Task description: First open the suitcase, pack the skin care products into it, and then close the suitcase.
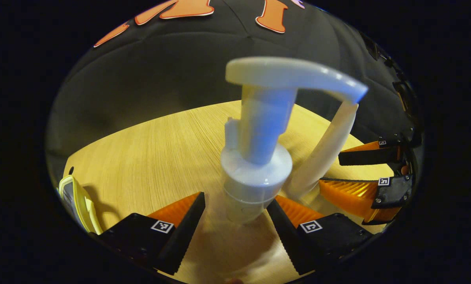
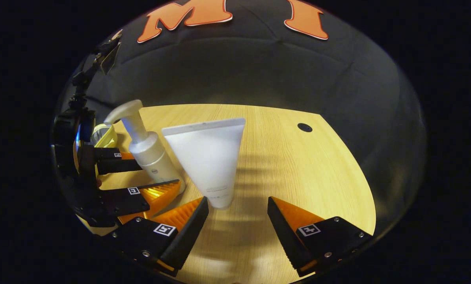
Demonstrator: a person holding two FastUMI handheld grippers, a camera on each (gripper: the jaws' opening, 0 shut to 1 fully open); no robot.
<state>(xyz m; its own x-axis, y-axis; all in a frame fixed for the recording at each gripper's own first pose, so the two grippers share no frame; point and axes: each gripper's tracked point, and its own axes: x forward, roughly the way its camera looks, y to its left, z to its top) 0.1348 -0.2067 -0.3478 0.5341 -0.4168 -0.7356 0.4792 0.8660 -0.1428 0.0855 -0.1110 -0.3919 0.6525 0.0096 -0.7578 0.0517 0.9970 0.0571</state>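
A white pump bottle [image 1: 257, 157] stands upright on the wooden table, very close in the left gripper view. My left gripper [image 1: 235, 198] is open, one finger on each side of the bottle's lower body. The right gripper view shows that bottle [image 2: 150, 154] between the left gripper's [image 2: 159, 173] fingers. A white tube [image 2: 209, 157] stands on its cap just beyond my open right gripper [image 2: 238, 199], nearer its left finger. In the left gripper view the tube [image 1: 330, 146] leans beside the bottle, with the right gripper [image 1: 330, 170] open around its lower end.
A yellow-rimmed case [image 1: 77, 201] lies at the table's left edge, and it shows behind the left gripper as the yellow case [image 2: 106, 136] in the right gripper view. The wooden table [image 2: 306, 177] has a small round hole [image 2: 304, 127] far right.
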